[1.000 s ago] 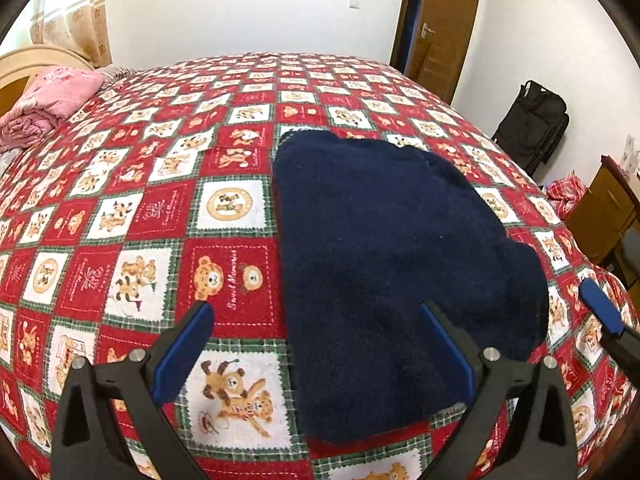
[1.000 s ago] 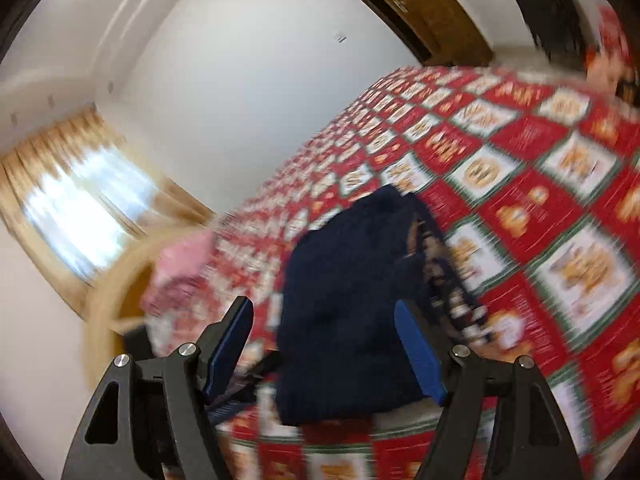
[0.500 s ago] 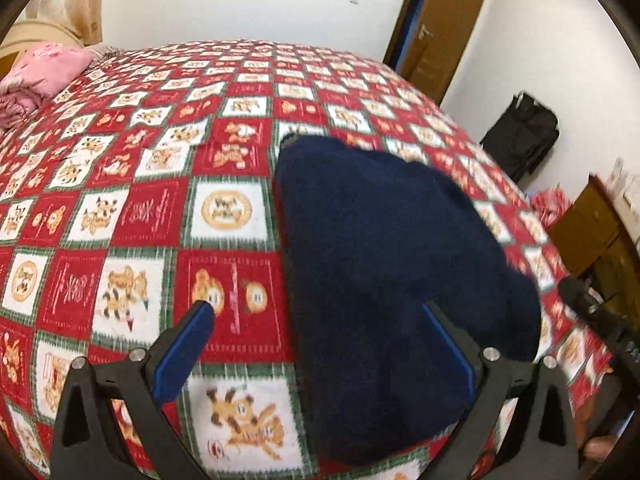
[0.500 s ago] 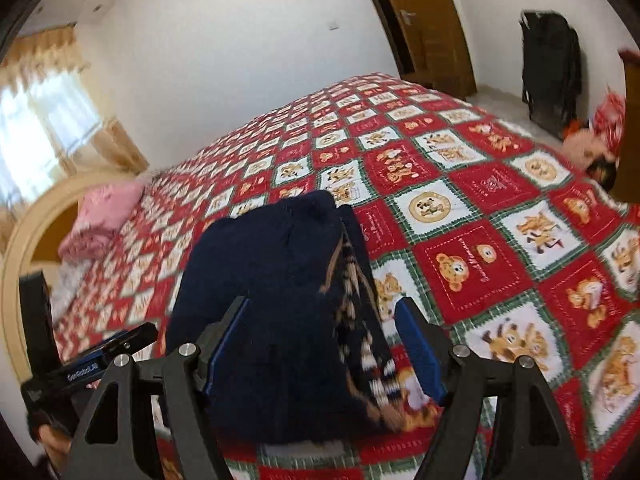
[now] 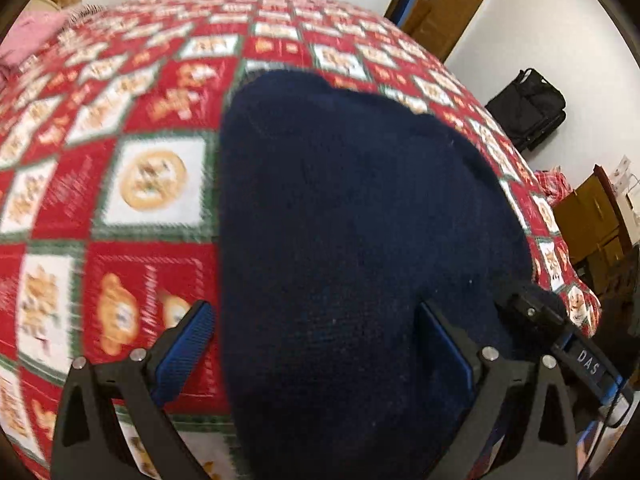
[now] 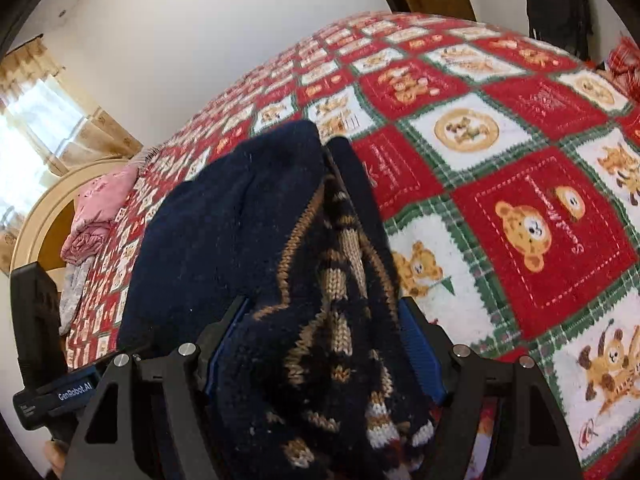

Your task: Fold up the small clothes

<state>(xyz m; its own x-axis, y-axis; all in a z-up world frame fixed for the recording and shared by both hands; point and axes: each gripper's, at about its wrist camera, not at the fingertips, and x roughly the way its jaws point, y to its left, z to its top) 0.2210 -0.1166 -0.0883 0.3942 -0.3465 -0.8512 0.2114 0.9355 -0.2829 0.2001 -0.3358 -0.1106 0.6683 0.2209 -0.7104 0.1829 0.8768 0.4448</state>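
Observation:
A folded navy knit sweater (image 5: 352, 240) lies on the red patchwork bedspread (image 5: 132, 92). In the right wrist view the sweater (image 6: 248, 216) shows a tan and white knit pattern along its side. My left gripper (image 5: 320, 344) is open, its blue fingers astride the sweater's near left edge. My right gripper (image 6: 324, 336) is open, with the sweater's thick near edge lying between its fingers. The right gripper's body (image 5: 560, 332) shows at the sweater's right side in the left wrist view. The left gripper's body (image 6: 44, 364) shows at the left in the right wrist view.
Folded pink clothes (image 6: 100, 208) lie by the wooden headboard (image 6: 44, 208). A black bag (image 5: 528, 108) stands by the wall past the bed's right edge. A wooden cabinet (image 5: 592, 220) and a wooden door (image 5: 444, 4) are on the right.
Both grippers have moved in toward the sweater, which now fills more of each view. The sweater's edge now lies between the right gripper's fingers. Both stay open.

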